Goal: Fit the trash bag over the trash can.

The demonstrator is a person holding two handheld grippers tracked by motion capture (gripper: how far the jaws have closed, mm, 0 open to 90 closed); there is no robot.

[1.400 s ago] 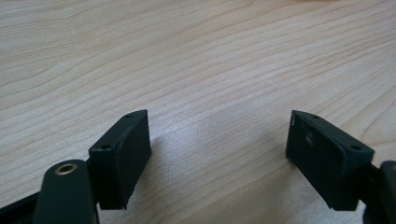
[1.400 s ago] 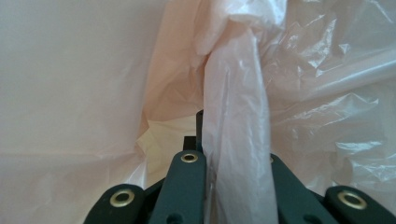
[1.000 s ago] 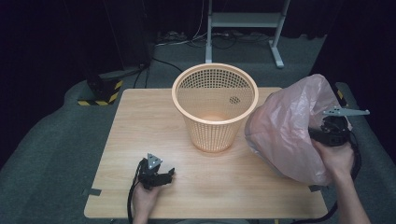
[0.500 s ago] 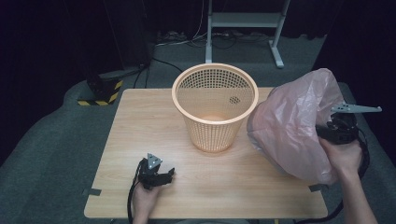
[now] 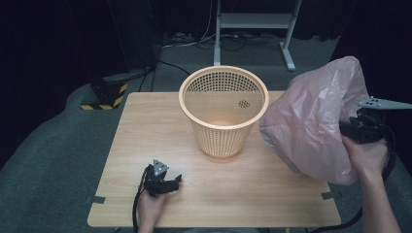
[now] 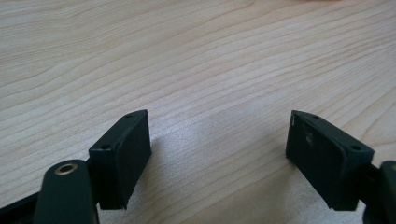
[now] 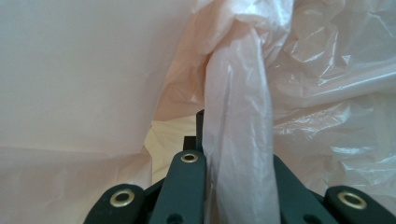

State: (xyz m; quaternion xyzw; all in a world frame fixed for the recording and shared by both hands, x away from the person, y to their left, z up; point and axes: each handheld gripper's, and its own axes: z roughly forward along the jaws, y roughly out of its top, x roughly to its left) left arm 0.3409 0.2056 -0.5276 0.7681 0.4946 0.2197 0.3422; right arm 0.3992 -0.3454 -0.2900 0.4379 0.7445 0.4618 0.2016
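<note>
An orange mesh basket [image 5: 223, 111] stands upright in the middle of the wooden table [image 5: 160, 126]. A billowing pink plastic bag [image 5: 316, 121] hangs in the air at the table's right side, just right of the basket. My right gripper [image 5: 357, 130] is shut on a bunched fold of the bag [image 7: 238, 140], which runs up between its jaws. My left gripper [image 5: 167, 184] rests low on the table near the front left, jaws wide apart. In the left gripper view the left gripper [image 6: 217, 149] has only bare wood between its fingers.
The table stands on grey floor. Behind it are a white metal stand [image 5: 252, 29] and a dark unit with a yellow-black striped base [image 5: 104, 99]. Bare wood lies left of and in front of the basket.
My right gripper has lifted the pink bag higher and slightly to the right, so the bag spreads wider. The left gripper has stayed where it was.
</note>
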